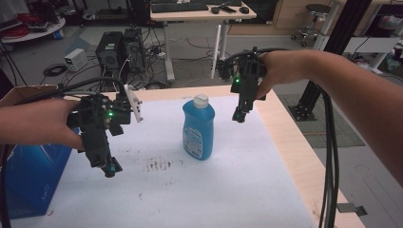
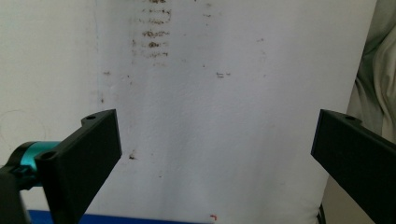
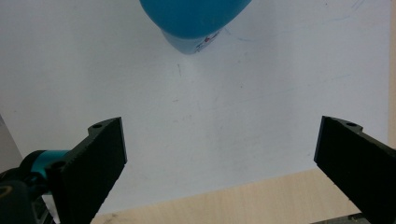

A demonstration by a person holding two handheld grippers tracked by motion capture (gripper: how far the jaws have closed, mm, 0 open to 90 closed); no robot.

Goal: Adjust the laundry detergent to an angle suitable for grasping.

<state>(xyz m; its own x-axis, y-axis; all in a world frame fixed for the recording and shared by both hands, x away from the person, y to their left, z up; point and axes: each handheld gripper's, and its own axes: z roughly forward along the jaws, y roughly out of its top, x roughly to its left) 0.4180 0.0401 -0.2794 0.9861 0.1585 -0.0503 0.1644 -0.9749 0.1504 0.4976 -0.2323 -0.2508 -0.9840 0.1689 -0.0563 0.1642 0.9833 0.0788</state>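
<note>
A blue bottle (image 1: 198,127) with a white cap stands upright on the white sheet (image 1: 228,185) near the table's middle. In the right gripper view its blue body (image 3: 194,16) shows at the top edge. My left gripper (image 1: 108,167) hovers over the sheet's left side, well left of the bottle, with its jaws wide apart and nothing between them (image 2: 217,154). My right gripper (image 1: 239,115) hangs just right of the bottle near the far edge, pointing down, open and empty (image 3: 219,158).
Brown smudges (image 1: 159,165) mark the sheet in front of the bottle. A blue box (image 1: 28,175) sits at the table's left edge. The bare wooden table (image 1: 294,156) runs along the right of the sheet. Desks, computers and cables stand on the floor beyond.
</note>
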